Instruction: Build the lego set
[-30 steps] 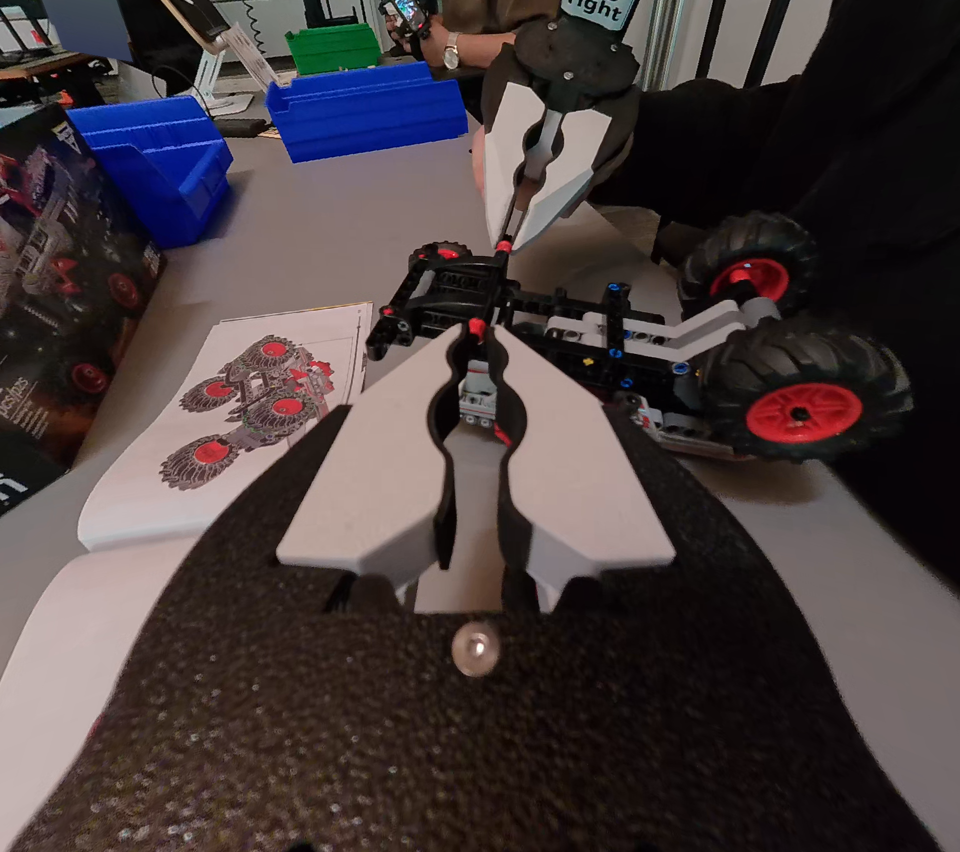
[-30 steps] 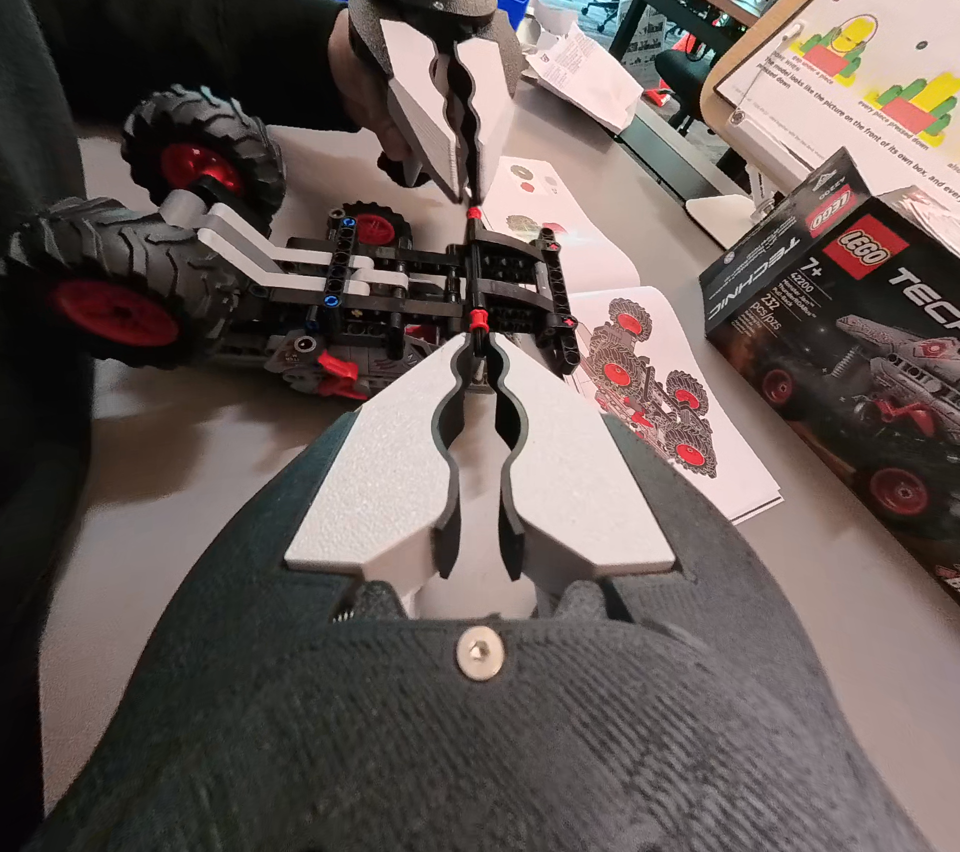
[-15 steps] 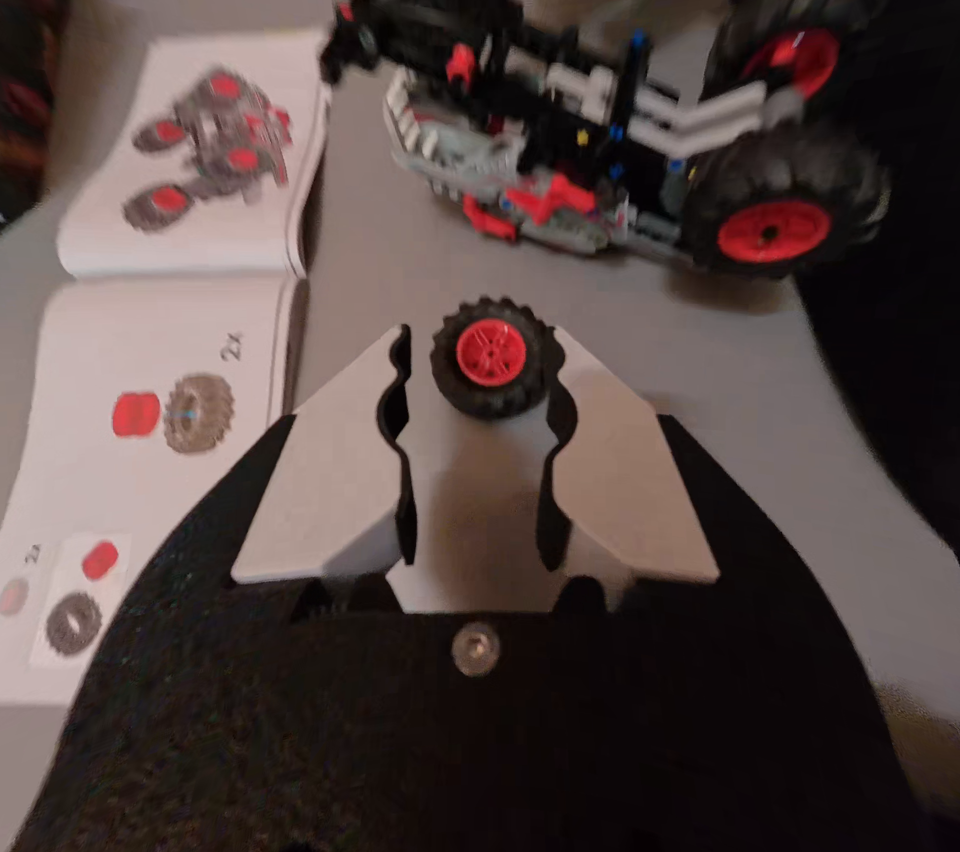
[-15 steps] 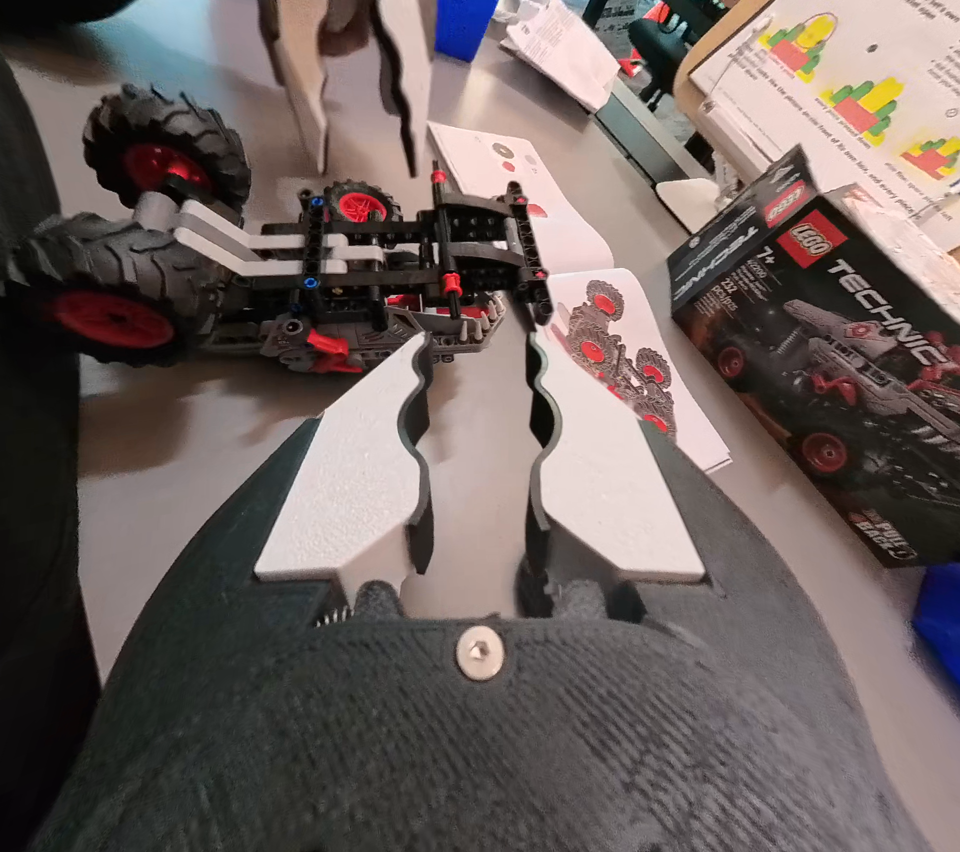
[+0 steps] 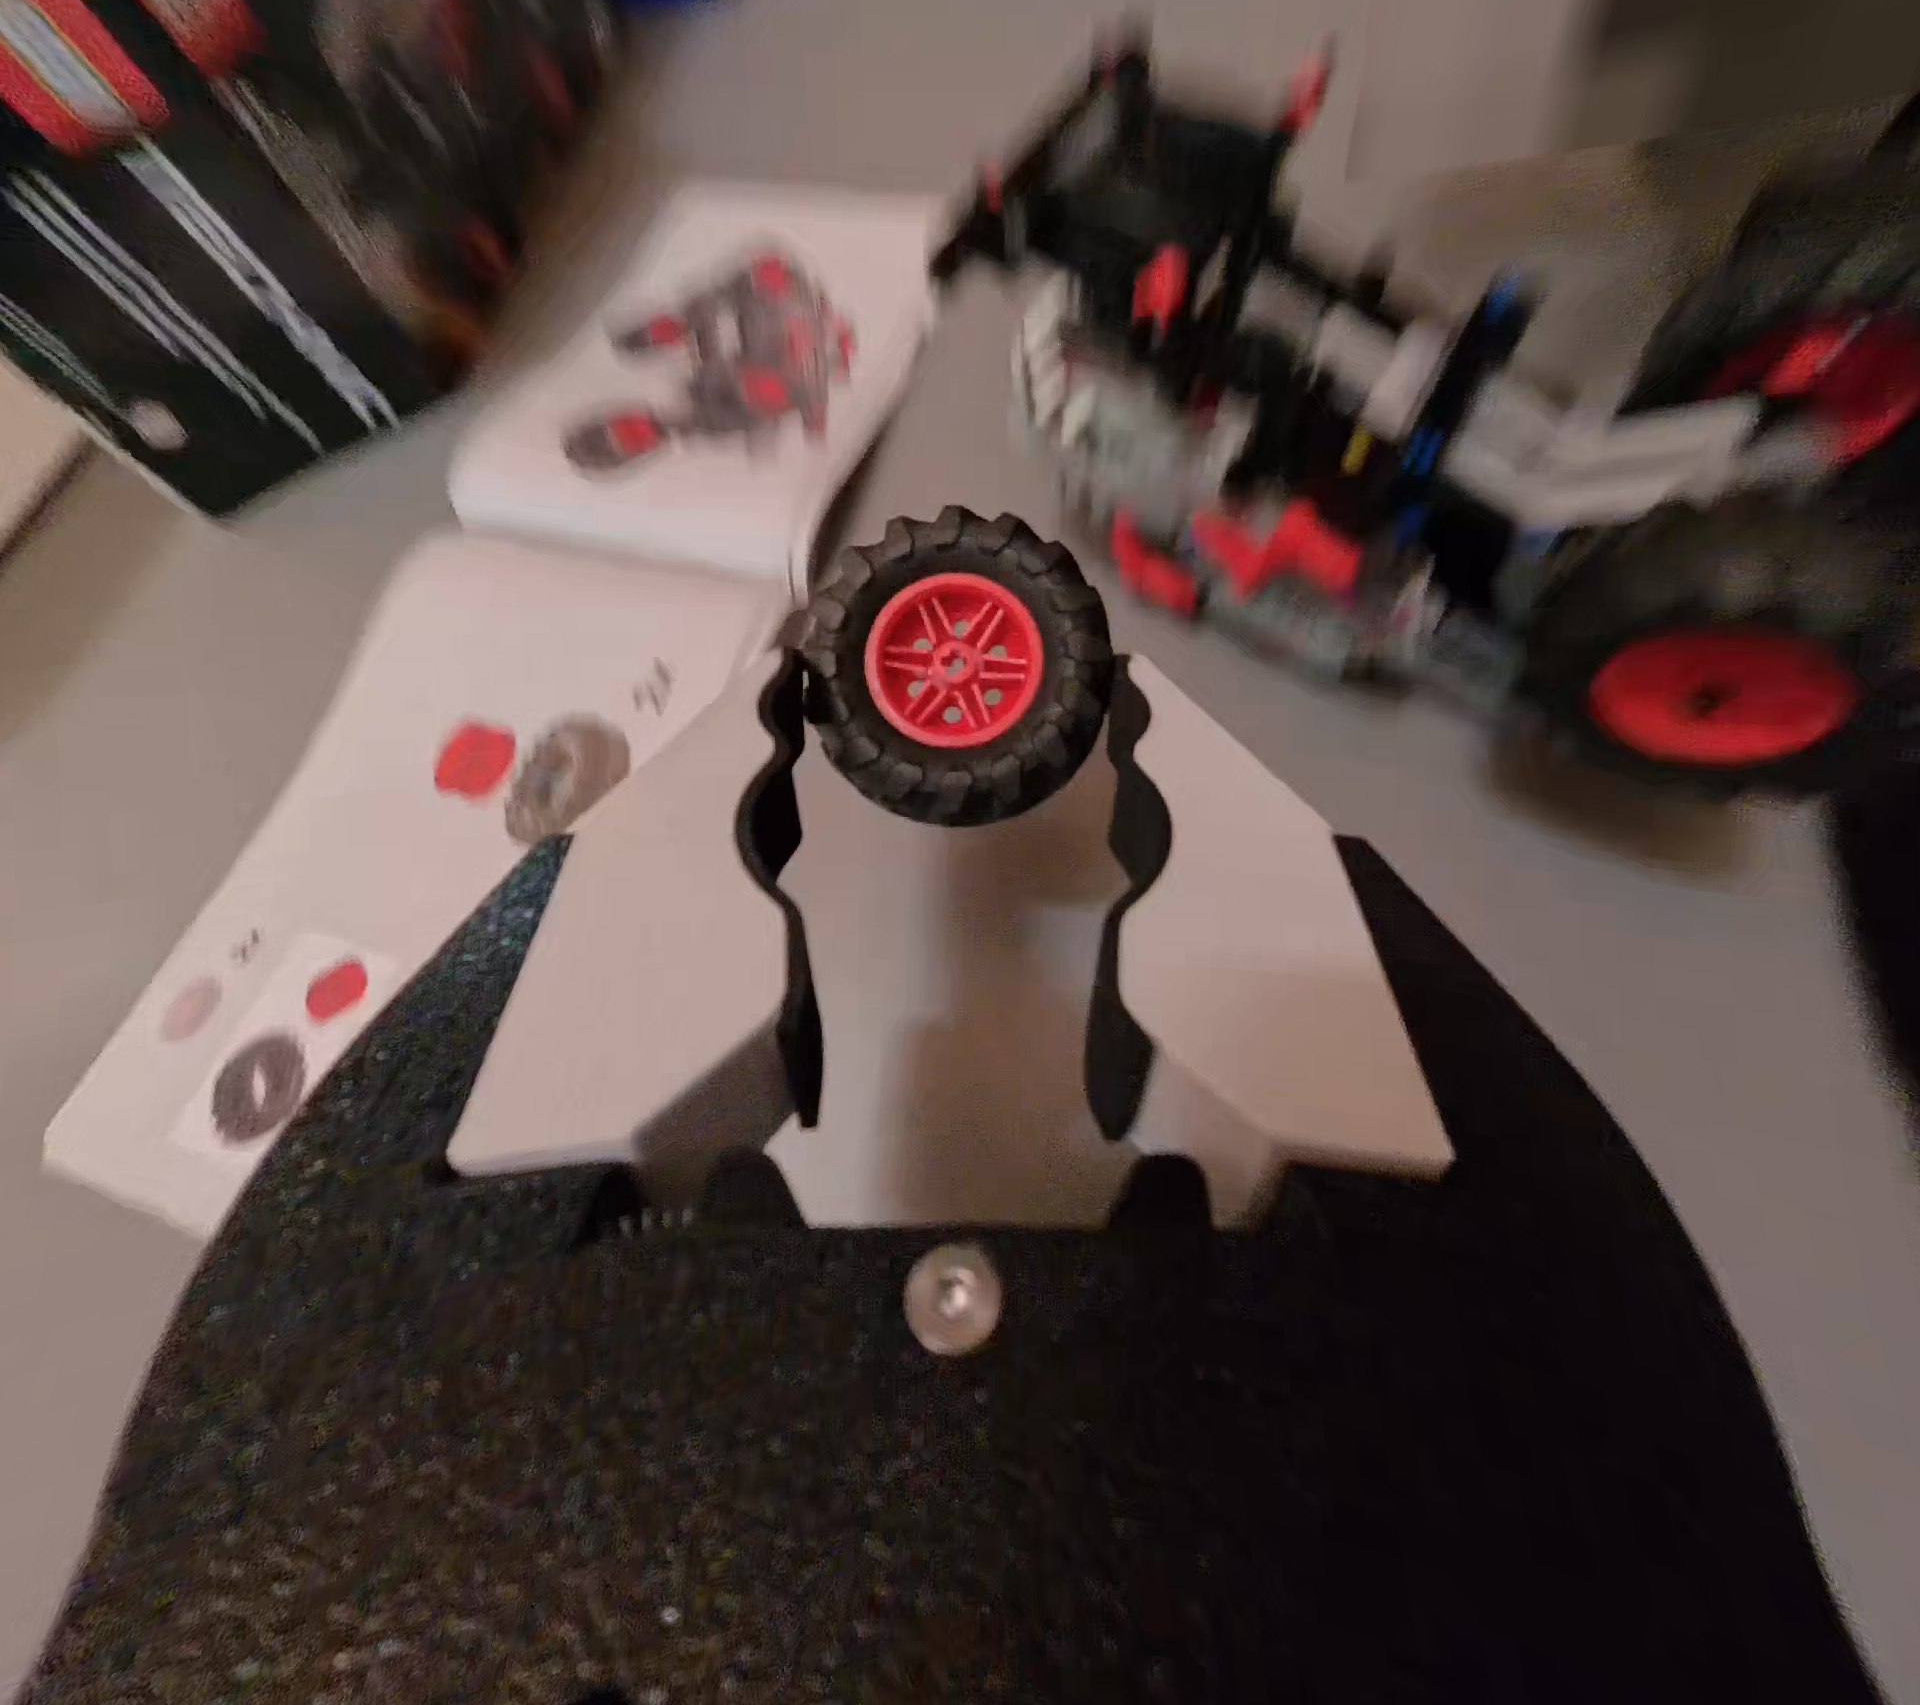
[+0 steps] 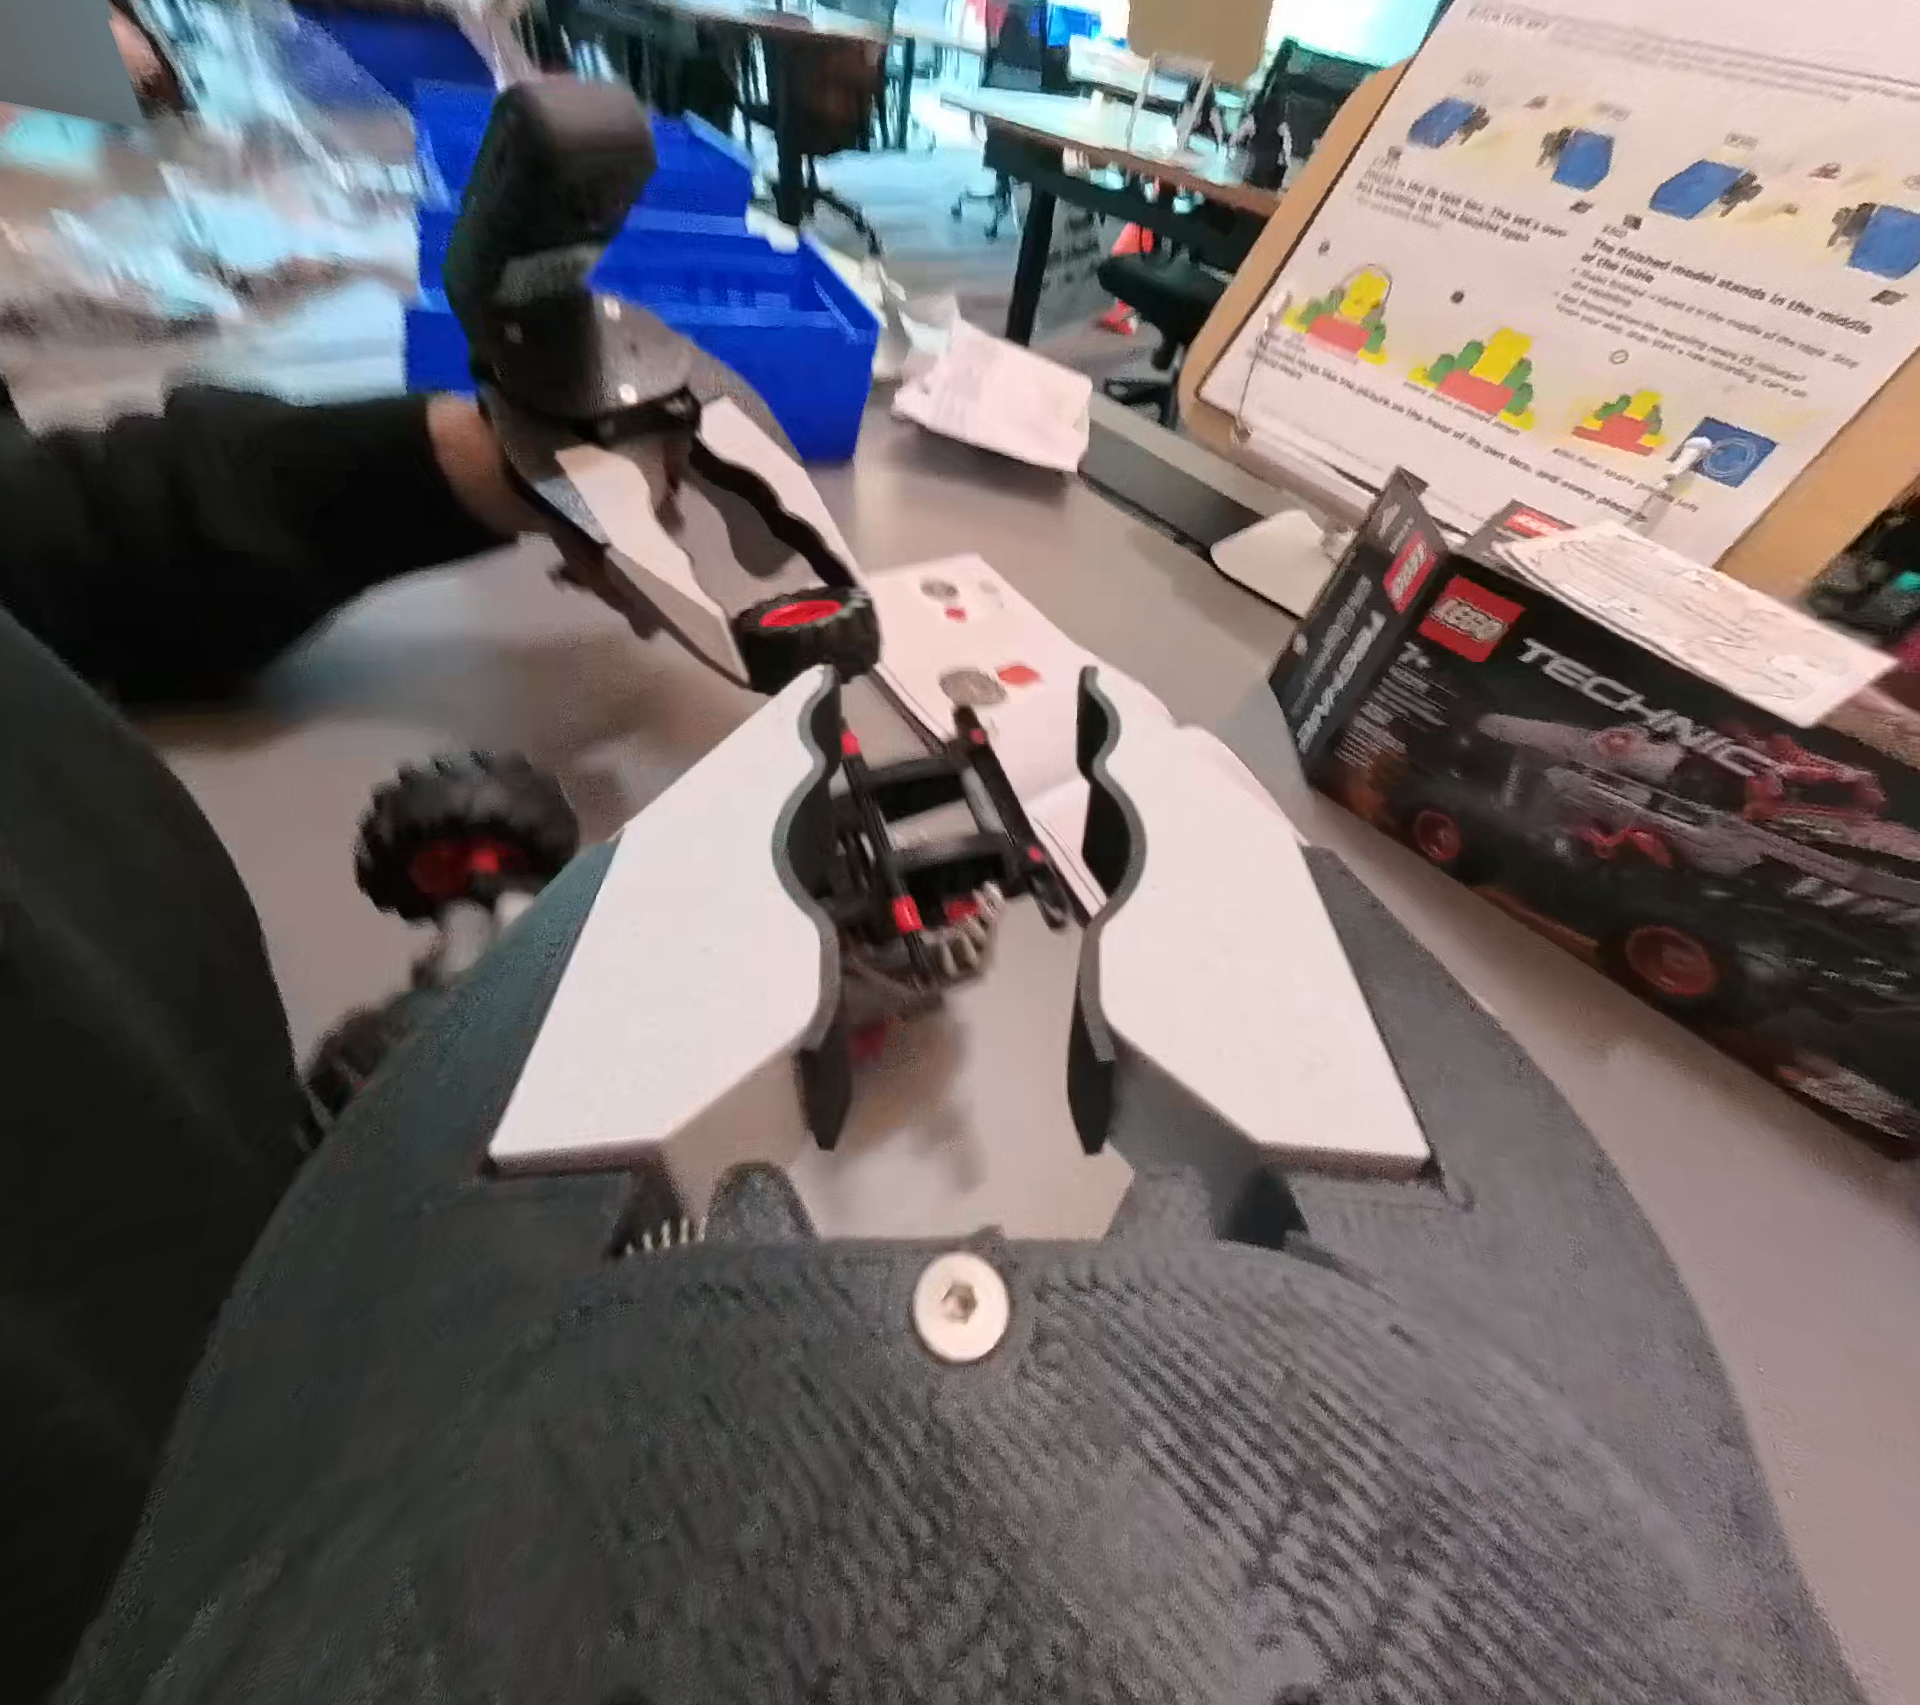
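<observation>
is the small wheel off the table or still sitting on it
Off the table: the left hand-held gripper is shut on the small wheel, and the right wrist view shows it in the air above the instruction booklet.

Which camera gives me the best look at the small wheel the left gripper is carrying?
The left wrist view: the small wheel sits sharp and centred between the left gripper's fingertips, red hub facing the camera. The right wrist view shows the same wheel farther off, smaller and side-on at that gripper's tips.

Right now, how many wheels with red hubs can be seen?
3. The small wheel is held in the left gripper, above the table. One large wheel and a second large wheel sit at one end of the truck. Others may be hidden.
</observation>
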`<state>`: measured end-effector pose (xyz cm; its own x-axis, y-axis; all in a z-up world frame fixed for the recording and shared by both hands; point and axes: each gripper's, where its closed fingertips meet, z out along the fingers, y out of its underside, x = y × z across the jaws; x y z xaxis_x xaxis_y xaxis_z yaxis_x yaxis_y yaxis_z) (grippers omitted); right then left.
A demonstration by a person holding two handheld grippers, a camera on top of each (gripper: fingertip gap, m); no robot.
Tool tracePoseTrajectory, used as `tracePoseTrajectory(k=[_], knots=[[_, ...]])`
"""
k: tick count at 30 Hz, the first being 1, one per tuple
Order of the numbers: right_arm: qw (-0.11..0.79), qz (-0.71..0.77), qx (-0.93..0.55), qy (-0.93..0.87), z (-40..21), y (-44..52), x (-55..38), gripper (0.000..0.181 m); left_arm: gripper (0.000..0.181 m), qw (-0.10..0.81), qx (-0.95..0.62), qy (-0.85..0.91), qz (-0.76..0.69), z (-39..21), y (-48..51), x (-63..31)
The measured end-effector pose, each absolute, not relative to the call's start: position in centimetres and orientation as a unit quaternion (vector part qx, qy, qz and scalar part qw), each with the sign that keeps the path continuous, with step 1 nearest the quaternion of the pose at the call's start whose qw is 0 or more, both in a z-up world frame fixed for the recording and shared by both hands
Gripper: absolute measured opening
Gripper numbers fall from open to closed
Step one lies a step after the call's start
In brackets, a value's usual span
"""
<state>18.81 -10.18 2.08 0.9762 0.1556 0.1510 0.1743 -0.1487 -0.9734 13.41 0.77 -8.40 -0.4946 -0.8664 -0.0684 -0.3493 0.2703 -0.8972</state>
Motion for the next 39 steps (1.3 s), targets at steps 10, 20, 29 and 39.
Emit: tracePoseTrajectory(k=[10,20,29,39], knots=[[0.642,0.229,-0.731,-0.039,3.5,-5.7,14.0,0.057,0.056,0.450,-0.267,0.630,-0.573,1.9,-3.6,14.2],[0.608,0.315,-0.727,-0.045,1.3,-6.3,12.5,0.029,0.056,0.565,-0.116,0.738,-0.350,1.2,-7.2,13.7],[0.580,0.548,-0.602,0.023,3.6,-8.8,11.6,0.026,0.061,0.506,-0.065,0.709,-0.487,2.8,-10.3,12.4],[0.617,0.386,-0.686,0.024,1.8,-8.2,14.2,0.047,0.057,0.487,-0.105,0.753,-0.430,1.6,-9.6,14.6]])
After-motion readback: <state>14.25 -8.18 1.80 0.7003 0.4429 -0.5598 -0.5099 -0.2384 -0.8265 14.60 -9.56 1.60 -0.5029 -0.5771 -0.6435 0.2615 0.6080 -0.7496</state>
